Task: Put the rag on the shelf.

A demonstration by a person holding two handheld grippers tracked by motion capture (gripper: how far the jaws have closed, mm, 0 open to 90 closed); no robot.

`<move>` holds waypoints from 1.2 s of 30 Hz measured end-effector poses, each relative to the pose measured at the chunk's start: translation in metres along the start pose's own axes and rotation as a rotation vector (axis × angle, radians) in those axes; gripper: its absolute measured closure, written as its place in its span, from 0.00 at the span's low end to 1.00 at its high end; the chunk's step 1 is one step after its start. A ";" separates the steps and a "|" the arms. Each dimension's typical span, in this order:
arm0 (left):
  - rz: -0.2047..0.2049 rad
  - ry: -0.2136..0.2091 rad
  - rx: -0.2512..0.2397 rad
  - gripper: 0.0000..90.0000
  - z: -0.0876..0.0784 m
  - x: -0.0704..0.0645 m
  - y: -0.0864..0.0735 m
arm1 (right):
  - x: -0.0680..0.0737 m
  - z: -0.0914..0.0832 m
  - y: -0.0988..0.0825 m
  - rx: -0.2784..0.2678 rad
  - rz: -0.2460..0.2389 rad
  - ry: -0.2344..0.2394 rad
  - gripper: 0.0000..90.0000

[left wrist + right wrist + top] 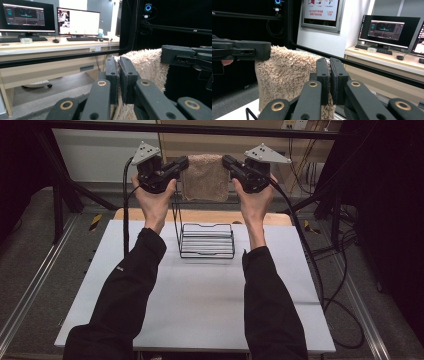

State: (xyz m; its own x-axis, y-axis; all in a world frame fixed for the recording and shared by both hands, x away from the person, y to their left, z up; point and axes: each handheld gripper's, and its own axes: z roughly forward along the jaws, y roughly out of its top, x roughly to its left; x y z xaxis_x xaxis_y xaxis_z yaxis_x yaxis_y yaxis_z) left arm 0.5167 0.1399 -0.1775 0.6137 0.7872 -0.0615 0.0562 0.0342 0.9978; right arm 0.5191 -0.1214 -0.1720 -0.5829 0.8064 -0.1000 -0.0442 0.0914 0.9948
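A beige fluffy towel hangs stretched in the air above the far end of the table, held by its two top corners. My left gripper is shut on the towel's left corner, and my right gripper is shut on the right corner. Seen from the left gripper view, the towel runs from between my closed jaws across to the other gripper. From the right gripper view the towel hangs the same way from my pinched jaws. A black wire rack stands on the table below the towel.
The white table top lies under both arms, with a wooden strip at its far edge. A black frame bar crosses behind the towel. Cables trail off the right side. Desks with monitors stand beyond.
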 end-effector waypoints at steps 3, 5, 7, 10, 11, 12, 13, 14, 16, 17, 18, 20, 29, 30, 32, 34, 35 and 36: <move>0.000 0.001 0.015 0.95 0.003 0.001 -0.003 | -0.002 0.002 -0.004 0.009 0.005 0.003 0.96; 0.001 -0.001 0.024 0.95 0.004 0.001 -0.006 | -0.003 0.003 -0.007 0.021 0.008 0.005 0.96; 0.001 -0.004 0.024 0.95 0.004 0.001 -0.009 | -0.004 0.002 -0.011 0.024 0.016 0.011 0.96; 0.005 -0.006 0.037 0.95 0.004 0.001 -0.014 | -0.004 0.001 -0.017 0.032 0.024 0.017 0.96; 0.008 -0.007 0.039 0.95 0.004 0.001 -0.016 | -0.005 0.001 -0.018 0.037 0.026 0.020 0.96; 0.009 -0.011 0.040 0.95 0.003 0.000 -0.017 | -0.005 0.000 -0.020 0.040 0.029 0.022 0.96; 0.009 -0.015 0.041 0.95 0.002 0.000 -0.019 | -0.005 0.000 -0.021 0.042 0.032 0.025 0.96; 0.012 -0.019 0.041 0.95 0.001 -0.001 -0.020 | -0.005 -0.001 -0.022 0.045 0.032 0.028 0.96; 0.013 -0.023 0.045 0.95 0.000 -0.002 -0.022 | -0.005 -0.003 -0.025 0.048 0.034 0.032 0.96; 0.014 -0.023 0.048 0.95 -0.001 -0.003 -0.024 | -0.005 -0.004 -0.026 0.049 0.036 0.033 0.96; 0.016 -0.026 0.052 0.95 -0.001 -0.003 -0.025 | -0.004 -0.005 -0.027 0.054 0.037 0.035 0.96; 0.015 -0.030 0.060 0.95 -0.002 -0.004 -0.028 | -0.004 -0.006 -0.030 0.061 0.038 0.040 0.96; 0.012 -0.042 0.072 0.95 -0.010 -0.003 -0.041 | 0.002 -0.011 -0.038 0.093 0.033 0.069 0.96; 0.010 -0.045 0.071 0.95 -0.011 -0.003 -0.042 | 0.003 -0.011 -0.038 0.094 0.030 0.072 0.96; 0.013 -0.046 0.076 0.95 -0.012 -0.003 -0.044 | 0.004 -0.012 -0.038 0.094 0.026 0.074 0.96; 0.016 -0.044 0.080 0.95 -0.012 -0.003 -0.045 | 0.005 -0.013 -0.039 0.102 0.020 0.073 0.96; 0.017 -0.044 0.081 0.95 -0.013 -0.003 -0.046 | 0.005 -0.013 -0.040 0.104 0.016 0.074 0.96; 0.016 -0.046 0.078 0.95 -0.013 -0.003 -0.046 | 0.006 -0.014 -0.040 0.107 0.011 0.075 0.96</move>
State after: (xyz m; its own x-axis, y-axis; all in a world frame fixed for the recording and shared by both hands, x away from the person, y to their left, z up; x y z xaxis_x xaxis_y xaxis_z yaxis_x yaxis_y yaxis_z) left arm 0.5018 0.1442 -0.2230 0.6507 0.7578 -0.0484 0.1063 -0.0278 0.9939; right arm 0.5064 -0.1281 -0.2119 -0.6423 0.7619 -0.0830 0.0471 0.1473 0.9880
